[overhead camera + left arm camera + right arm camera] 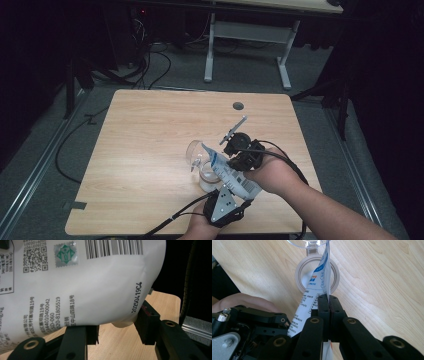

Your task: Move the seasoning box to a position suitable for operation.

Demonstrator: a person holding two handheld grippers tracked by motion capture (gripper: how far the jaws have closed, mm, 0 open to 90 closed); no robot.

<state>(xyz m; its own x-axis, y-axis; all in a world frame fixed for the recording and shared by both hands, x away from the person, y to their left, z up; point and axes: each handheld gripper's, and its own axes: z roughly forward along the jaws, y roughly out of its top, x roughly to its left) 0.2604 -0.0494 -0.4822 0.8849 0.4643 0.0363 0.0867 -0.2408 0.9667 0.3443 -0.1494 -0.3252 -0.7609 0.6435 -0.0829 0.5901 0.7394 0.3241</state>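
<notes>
A person is tipping a white printed pouch [231, 172] over a small open jar [206, 176] near the front of the table [150, 130], apparently to pour its contents in. The jar's clear lid [192, 151] is already flipped back on its hinge, and in the right gripper view the pouch's top corner is pointing down into the jar's round mouth [300, 272], so the set-up looks done. No contents are seen falling, and whether the pouch is cut open cannot be told, so the pouring itself seems to be left, along with setting the pouch down and closing the lid. The right gripper [329, 303] is pinching the thin side seam of the pouch, its jaws pressed fully together with only the film between them. The left gripper [116, 331] is supporting the pouch's fat bottom end: its jaws are standing about half open, the right pad pressing against the bulging corner and the left one tucked just under the pouch, so it appears to be gripping that wide end rather than hanging open.
</notes>
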